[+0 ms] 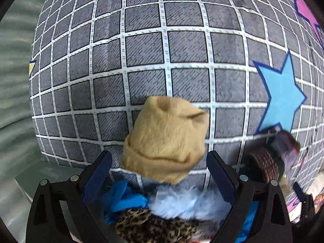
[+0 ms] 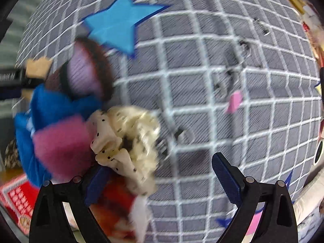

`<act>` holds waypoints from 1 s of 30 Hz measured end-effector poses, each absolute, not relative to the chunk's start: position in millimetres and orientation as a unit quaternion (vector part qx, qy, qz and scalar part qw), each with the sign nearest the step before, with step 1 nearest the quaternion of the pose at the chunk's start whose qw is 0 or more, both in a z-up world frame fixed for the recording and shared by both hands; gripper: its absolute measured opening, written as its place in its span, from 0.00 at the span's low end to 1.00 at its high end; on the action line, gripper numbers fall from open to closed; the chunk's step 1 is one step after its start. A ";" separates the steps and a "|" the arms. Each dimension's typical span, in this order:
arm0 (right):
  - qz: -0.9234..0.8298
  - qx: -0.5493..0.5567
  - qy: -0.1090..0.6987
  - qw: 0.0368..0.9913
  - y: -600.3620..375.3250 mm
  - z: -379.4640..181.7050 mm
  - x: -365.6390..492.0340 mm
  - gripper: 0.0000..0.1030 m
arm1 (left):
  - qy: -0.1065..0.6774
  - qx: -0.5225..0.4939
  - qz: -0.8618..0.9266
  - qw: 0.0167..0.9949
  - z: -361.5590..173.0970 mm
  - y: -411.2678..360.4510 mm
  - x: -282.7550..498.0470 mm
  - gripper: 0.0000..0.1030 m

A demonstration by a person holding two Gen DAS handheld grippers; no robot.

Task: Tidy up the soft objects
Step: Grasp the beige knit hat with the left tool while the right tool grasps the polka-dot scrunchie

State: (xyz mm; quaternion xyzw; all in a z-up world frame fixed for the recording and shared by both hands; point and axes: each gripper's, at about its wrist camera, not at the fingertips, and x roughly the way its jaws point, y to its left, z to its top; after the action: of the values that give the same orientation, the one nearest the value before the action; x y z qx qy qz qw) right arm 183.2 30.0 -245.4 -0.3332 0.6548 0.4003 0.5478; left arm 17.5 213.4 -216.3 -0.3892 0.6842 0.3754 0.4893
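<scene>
In the left wrist view my left gripper (image 1: 159, 166) is open over a pile of soft things. A tan knit beanie (image 1: 165, 139) lies between and just beyond its fingers, with a blue cloth (image 1: 125, 199), a light blue fluffy piece (image 1: 188, 202) and a leopard-print piece (image 1: 154, 226) below it. In the blurred right wrist view my right gripper (image 2: 162, 174) is open. A cream dotted scrunchie (image 2: 129, 141) lies by its left finger, beside a pink fluffy piece (image 2: 62, 145), a blue cloth (image 2: 54, 105) and a purple and brown knit item (image 2: 87, 75).
Everything lies on a grey checked bedsheet (image 1: 182, 46) with a blue star (image 1: 281, 95). A brown patterned roll (image 1: 263, 165) and a purple-brown knit item (image 1: 285, 147) sit at the right. In the right wrist view a red box (image 2: 18, 200) shows at lower left and a small pink piece (image 2: 235, 102) lies on the sheet.
</scene>
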 end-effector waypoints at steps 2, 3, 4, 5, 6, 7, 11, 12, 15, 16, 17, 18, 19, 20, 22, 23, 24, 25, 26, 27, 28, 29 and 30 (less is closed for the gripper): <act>0.382 -0.314 0.643 0.585 23.7 -240.5 210.0 0.94 | 0.682 -0.387 0.384 0.489 -220.3 215.3 19.5 0.93; 0.365 -0.311 0.635 0.605 19.0 -238.1 225.8 0.94 | 0.683 -0.384 0.385 0.488 -223.1 216.3 22.9 0.93; 0.338 -0.308 0.630 0.628 10.9 -235.7 248.3 0.94 | 0.686 -0.383 0.384 0.485 -226.6 217.5 24.7 0.93; 0.326 -0.303 0.630 0.636 6.1 -234.4 258.8 0.94 | 0.689 -0.383 0.382 0.483 -230.7 218.2 28.3 0.94; 0.315 -0.284 0.636 0.645 -3.4 -231.3 277.9 0.94 | 0.688 -0.383 0.385 0.482 -232.0 219.3 32.2 0.95; 0.316 -0.266 0.642 0.645 -9.7 -228.3 288.4 0.94 | 0.685 -0.386 0.386 0.483 -233.2 220.2 32.9 0.95; 0.352 -0.235 0.647 0.634 -17.7 -218.7 300.5 0.94 | 0.684 -0.397 0.386 0.475 -238.7 234.4 33.1 1.00; 0.367 -0.239 0.639 0.633 -15.2 -216.6 298.5 0.94 | 0.681 -0.401 0.387 0.476 -238.7 235.7 31.3 1.00; 0.389 -0.264 0.629 0.620 12.8 -217.7 280.0 0.94 | 0.674 -0.409 0.385 0.479 -239.2 236.3 21.8 1.00; 0.397 -0.272 0.630 0.610 19.4 -221.7 275.2 0.94 | 0.672 -0.413 0.383 0.480 -239.5 237.4 20.4 1.00; 0.401 -0.282 0.629 0.604 21.7 -226.6 268.0 0.94 | 0.670 -0.419 0.382 0.480 -239.8 237.3 17.3 1.00; 0.400 -0.299 0.627 0.598 23.3 -234.1 262.1 0.94 | 0.665 -0.430 0.379 0.479 -241.5 239.3 13.6 1.00; 0.395 -0.319 0.623 0.595 26.6 -241.2 255.8 0.94 | 0.660 -0.441 0.376 0.477 -243.6 240.2 7.9 1.00; 0.393 -0.330 0.622 0.591 27.9 -246.4 251.5 0.94 | 0.653 -0.459 0.373 0.473 -245.8 242.1 1.3 1.00; 0.386 -0.349 0.626 0.580 31.3 -258.7 247.2 0.99 | 0.634 -0.499 0.367 0.462 -250.5 245.4 -12.5 1.00; 0.386 -0.346 0.627 0.582 30.1 -259.3 247.8 0.99 | 0.634 -0.499 0.368 0.462 -250.2 246.8 -14.0 1.00; 0.385 -0.343 0.627 0.584 29.3 -259.0 248.7 0.99 | 0.635 -0.497 0.367 0.463 -249.9 247.7 -14.2 1.00; 0.385 -0.340 0.629 0.584 31.2 -259.4 244.9 1.00 | 0.635 -0.497 0.366 0.463 -250.3 249.2 -16.3 1.00; 0.386 -0.339 0.630 0.582 27.6 -260.3 246.3 1.00 | 0.635 -0.499 0.366 0.463 -249.7 250.2 -16.6 1.00; 0.388 -0.338 0.631 0.581 27.2 -259.7 242.9 1.00 | 0.635 -0.499 0.366 0.462 -248.6 251.2 -16.2 1.00; 0.388 -0.338 0.632 0.579 22.5 -258.4 253.4 1.00 | 0.635 -0.500 0.366 0.461 -246.6 251.8 -13.9 1.00; 0.388 -0.339 0.633 0.578 22.5 -257.7 251.0 1.00 | 0.636 -0.501 0.365 0.460 -246.4 253.2 -14.5 1.00; 0.389 -0.338 0.634 0.577 22.2 -257.3 249.7 1.00 | 0.637 -0.502 0.364 0.458 -247.2 252.3 -12.5 1.00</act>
State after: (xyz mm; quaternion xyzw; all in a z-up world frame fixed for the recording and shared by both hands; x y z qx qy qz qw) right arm 249.7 22.2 -257.3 -0.3380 0.6335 0.3886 0.5774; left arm -12.5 252.3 -247.2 -0.5017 0.6370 0.3642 0.4582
